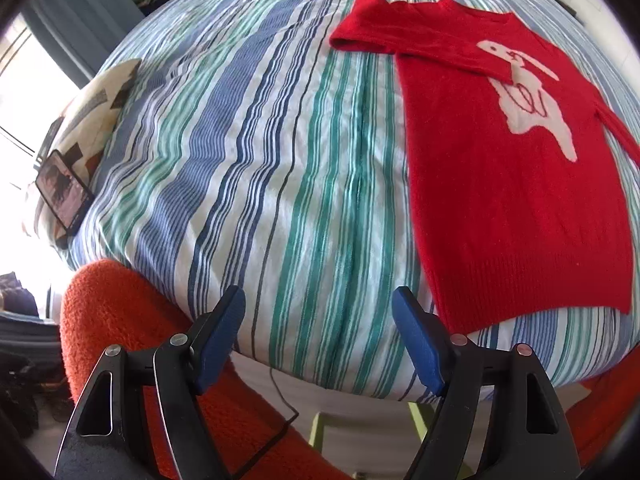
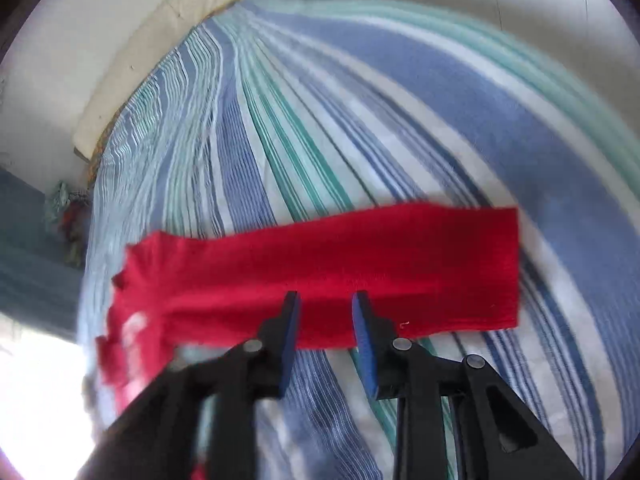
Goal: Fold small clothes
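Note:
A small red sweater (image 1: pixel 516 184) with a white animal figure lies flat on the striped bed (image 1: pixel 256 152). One sleeve is folded across its chest. My left gripper (image 1: pixel 318 300) is open and empty, above the bed's near edge, left of the sweater's hem. In the right wrist view the other sleeve (image 2: pixel 360 268) lies stretched out sideways on the sheet. My right gripper (image 2: pixel 326 300) is open, its fingertips at the sleeve's near edge, one on each side of a short stretch of it. The view is blurred.
An orange fuzzy chair (image 1: pixel 120 328) stands against the bed's near edge below my left gripper. A phone (image 1: pixel 62 188) leans on a patterned pillow (image 1: pixel 100 96) at the far left. A cream pillow (image 2: pixel 160 52) lies along the bed's far side by the wall.

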A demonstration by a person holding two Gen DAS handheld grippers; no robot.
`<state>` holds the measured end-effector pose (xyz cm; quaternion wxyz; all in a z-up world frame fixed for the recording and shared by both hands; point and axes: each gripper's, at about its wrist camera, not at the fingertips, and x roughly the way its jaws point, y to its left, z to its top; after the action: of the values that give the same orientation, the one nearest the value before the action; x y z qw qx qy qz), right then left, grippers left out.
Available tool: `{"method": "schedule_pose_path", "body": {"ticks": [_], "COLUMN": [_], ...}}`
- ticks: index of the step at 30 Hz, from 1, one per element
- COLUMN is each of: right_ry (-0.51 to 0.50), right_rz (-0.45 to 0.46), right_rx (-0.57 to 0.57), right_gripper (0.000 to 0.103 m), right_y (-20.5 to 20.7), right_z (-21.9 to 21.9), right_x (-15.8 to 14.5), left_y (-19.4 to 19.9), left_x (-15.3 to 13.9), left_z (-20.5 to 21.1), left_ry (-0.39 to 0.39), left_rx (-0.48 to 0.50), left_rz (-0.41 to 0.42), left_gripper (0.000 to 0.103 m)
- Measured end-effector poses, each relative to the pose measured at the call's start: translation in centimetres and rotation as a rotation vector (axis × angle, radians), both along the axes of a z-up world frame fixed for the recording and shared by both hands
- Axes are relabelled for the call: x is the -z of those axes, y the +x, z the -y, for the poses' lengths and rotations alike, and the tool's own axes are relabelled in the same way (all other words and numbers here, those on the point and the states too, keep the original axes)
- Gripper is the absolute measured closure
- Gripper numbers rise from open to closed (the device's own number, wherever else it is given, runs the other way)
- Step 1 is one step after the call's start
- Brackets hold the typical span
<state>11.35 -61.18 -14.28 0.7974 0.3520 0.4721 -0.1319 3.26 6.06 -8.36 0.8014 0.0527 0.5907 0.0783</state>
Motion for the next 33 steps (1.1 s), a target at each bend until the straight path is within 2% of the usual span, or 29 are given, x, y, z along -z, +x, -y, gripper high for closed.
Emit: {"method": "schedule_pose_path", "body": {"ticks": [1, 2, 3, 5, 6, 8, 10, 11, 12, 13, 14, 15, 18, 21, 23, 25, 26, 27, 28, 30, 31, 33], "right_ry": [-0.023, -0.066, -0.116, -0.219, -0.278, -0.311, -0.324, -0.333, -0.334, -0.318, -0.291, -0.279, -0.317, -0.351, -0.356, -0.371, -0.383, -0.399, -0.416, -0.440, -0.446, -0.459], "right_rz": [-0.058, -0.105, -0.122, -0.109, -0.103, -0.046, -0.013, -0.031, -0.074, -0.120, -0.113, -0.078, -0.055, 0.004, 0.079, 0.156, 0.185, 0.214, 0.231, 0.249, 0.269, 0.302], "right_rx": [0.029, 0.072, 0.123, 0.170, 0.158, 0.106, 0.060, 0.049, 0.057, 0.085, 0.120, 0.167, 0.260, 0.236, 0.187, 0.148, 0.134, 0.123, 0.115, 0.110, 0.125, 0.165], "right_gripper": [0.081, 0.103, 0.103, 0.103, 0.097, 0.097, 0.089, 0.079, 0.076, 0.079, 0.091, 0.097, 0.094, 0.090, 0.087, 0.075, 0.059, 0.055, 0.053, 0.053, 0.053, 0.053], "right_y": [0.2, -0.1, -0.6, -1.2, -1.1, -1.0, -0.8, -0.9, -1.0, -1.7, -2.5, -3.6, -6.3, -8.5, -10.2, -12.1, -13.1, -14.1, -14.9, -16.5, -17.2, -18.9], "right_z": [0.3, 0.9, 1.4, 0.9, 0.1, -1.4, -2.3, -2.3, -1.9, -1.2, -0.5, 0.1, 0.5, -1.0, -3.3, -6.4, -7.8, -9.4, -10.8, -12.9, -13.5, -13.9], "right_x": [1.6, 2.7, 2.9, 1.5, 0.6, -0.9, -1.3, -0.9, 0.0, 1.3, 2.2, 2.3, 1.1, -2.0, -4.8, -6.7, -7.3, -7.7, -7.9, -8.2, -8.5, -9.2], "left_y": [-0.2, -0.4, -0.6, -0.9, -0.9, -0.3, 0.5, 1.0, 1.4, 1.9, 2.4, 3.1, 6.0, 9.8, 12.8, 15.9, 17.4, 18.4, 19.4, 20.7, 21.4, 22.4], "left_x": [-0.3, -0.6, -0.8, -0.8, -0.6, 0.2, 0.2, -0.4, -1.2, -2.3, -3.5, -4.7, -7.9, -9.3, -7.5, -4.3, -2.5, -1.0, 0.5, 3.0, 4.2, 5.9], "left_z": [-0.1, -0.4, -0.9, -1.9, -2.4, -3.1, -3.0, -2.8, -2.4, -1.9, -1.4, -0.8, 1.6, 5.7, 9.4, 12.7, 14.0, 15.2, 16.3, 17.9, 18.5, 19.0], "left_ry": [0.020, 0.043, 0.066, 0.091, 0.091, 0.083, 0.077, 0.074, 0.074, 0.078, 0.085, 0.091, 0.087, 0.031, 0.029, 0.011, 0.009, 0.031, 0.073, 0.146, 0.165, 0.168], "left_rx": [0.002, 0.000, -0.008, -0.032, -0.042, -0.049, -0.041, -0.025, -0.003, 0.024, 0.053, 0.084, 0.191, 0.387, 0.539, 0.634, 0.659, 0.676, 0.694, 0.736, 0.752, 0.765], "left_rz": [0.010, 0.022, 0.033, 0.048, 0.046, 0.014, 0.008, 0.026, 0.053, 0.087, 0.123, 0.160, 0.254, 0.322, 0.291, 0.208, 0.174, 0.160, 0.160, 0.141, 0.112, 0.072], "left_gripper": [0.025, 0.023, 0.017, 0.011, 0.011, 0.011, 0.012, 0.013, 0.012, 0.012, 0.012, 0.011, 0.008, 0.001, 0.001, 0.001, 0.001, 0.002, 0.004, 0.016, 0.017, 0.027]}}
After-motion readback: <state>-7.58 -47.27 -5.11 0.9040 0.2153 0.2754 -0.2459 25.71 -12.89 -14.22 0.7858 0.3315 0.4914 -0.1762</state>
